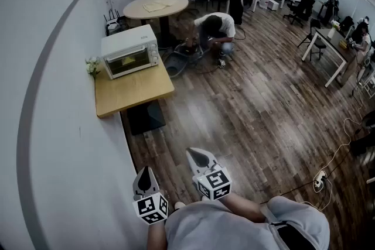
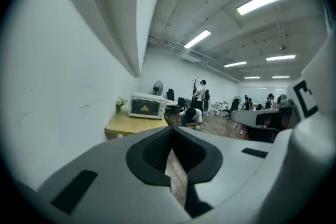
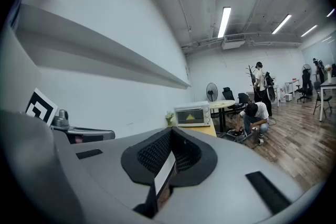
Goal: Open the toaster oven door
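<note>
Left gripper (image 1: 146, 175) and right gripper (image 1: 201, 156), we've got both with jaws together, empty, well apart from the toaster oven (image 1: 130, 44), door (image 1: 128, 62) closed, on its wooden table (image 1: 137, 93).

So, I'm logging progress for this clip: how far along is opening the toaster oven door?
Done: nothing yet; the toaster oven sits on the wooden table with its door shut. In hand: only the approach; the left gripper and right gripper are both shut and empty, across the floor from the table. Left: get close, open a gripper, take hold of the door and pull it open.
</note>
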`<state>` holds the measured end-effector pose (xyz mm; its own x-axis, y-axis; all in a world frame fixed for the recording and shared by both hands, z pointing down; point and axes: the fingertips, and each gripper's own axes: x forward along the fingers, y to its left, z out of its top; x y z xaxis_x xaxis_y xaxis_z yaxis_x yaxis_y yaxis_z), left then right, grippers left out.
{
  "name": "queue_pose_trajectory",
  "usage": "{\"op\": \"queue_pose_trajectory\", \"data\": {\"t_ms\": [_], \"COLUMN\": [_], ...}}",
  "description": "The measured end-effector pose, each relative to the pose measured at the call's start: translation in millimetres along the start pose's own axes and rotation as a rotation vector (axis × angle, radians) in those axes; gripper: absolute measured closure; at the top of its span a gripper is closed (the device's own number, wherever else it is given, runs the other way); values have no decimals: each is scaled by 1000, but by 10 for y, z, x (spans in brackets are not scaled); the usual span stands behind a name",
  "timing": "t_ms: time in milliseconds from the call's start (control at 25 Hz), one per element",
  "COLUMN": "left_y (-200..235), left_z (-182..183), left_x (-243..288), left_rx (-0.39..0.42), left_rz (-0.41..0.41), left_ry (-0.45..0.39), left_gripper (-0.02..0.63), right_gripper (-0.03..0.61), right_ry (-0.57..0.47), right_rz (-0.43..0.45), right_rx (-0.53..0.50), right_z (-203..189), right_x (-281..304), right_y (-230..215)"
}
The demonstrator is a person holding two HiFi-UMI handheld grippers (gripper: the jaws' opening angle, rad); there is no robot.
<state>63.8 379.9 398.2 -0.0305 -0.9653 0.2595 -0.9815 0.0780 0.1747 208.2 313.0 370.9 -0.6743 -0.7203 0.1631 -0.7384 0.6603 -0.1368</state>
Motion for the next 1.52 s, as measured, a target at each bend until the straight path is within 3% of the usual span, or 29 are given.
{"op": "queue_pose_trajectory", "data": {"t_ms": [640, 1120, 1520], "left_y": [-277, -752, -814], "left_z": [-39, -188, -191], "left_x": [-54, -32, 219], "left_rx": [7, 22, 28], "left_rz": [9, 11, 7], "left_ry": [9, 36, 52], "left_gripper": [609, 609, 609], "right_gripper": [580, 580, 580], "right_ry": [-4, 14, 32], "right_rz": [22, 17, 19], "right_rx": [-5, 29, 47], "right_z": [21, -119, -167], "right_x": [-221, -487, -292], "right_y": [-127, -554, -729]}}
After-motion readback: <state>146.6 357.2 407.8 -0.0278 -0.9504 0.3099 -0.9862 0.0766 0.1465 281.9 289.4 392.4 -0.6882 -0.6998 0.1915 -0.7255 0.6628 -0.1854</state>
